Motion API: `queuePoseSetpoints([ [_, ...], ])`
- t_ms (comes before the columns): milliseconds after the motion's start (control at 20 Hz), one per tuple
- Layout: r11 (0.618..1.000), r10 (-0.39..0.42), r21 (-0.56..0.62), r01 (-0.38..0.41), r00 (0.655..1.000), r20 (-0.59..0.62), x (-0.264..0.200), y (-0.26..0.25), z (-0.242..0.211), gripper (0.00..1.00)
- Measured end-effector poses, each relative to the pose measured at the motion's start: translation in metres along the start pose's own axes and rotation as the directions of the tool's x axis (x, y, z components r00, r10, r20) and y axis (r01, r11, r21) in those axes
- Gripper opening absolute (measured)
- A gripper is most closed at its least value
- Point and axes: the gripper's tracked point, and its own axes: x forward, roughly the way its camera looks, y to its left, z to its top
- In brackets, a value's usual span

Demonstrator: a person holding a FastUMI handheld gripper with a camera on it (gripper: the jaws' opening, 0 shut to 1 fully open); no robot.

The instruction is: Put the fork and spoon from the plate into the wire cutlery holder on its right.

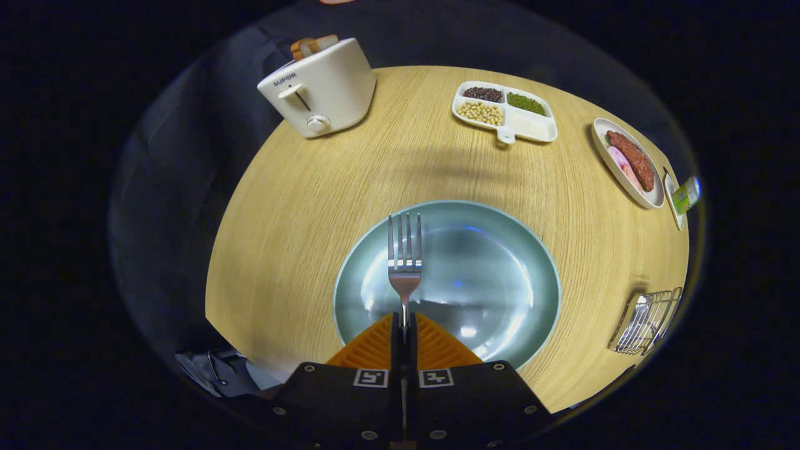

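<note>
My gripper (404, 326) is shut on the handle of a metal fork (404, 259). The fork sticks straight ahead from between the fingers, tines forward, and hangs over a round grey-green plate (500, 275). The plate lies on a light wooden table (312, 206) just beyond the fingers. The wire cutlery holder (645, 320) stands at the table's edge to the right of the plate, with something metallic inside it that I cannot make out.
A cream toaster (320, 87) with bread in its slots stands far ahead to the left. A white divided dish (505, 112) of beans sits far ahead. A plate of sliced meat (628, 161) lies at the far right, near a small green-labelled item (685, 195).
</note>
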Motion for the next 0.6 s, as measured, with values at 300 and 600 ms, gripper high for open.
queuePoseSetpoints([
  [300,0.995,0.013,0.097,-0.028,0.988,0.155,-0.051,-0.025,0.015,0.03],
  [600,0.984,-0.071,0.174,0.032,0.972,0.224,-0.092,-0.089,-0.003,0.03],
])
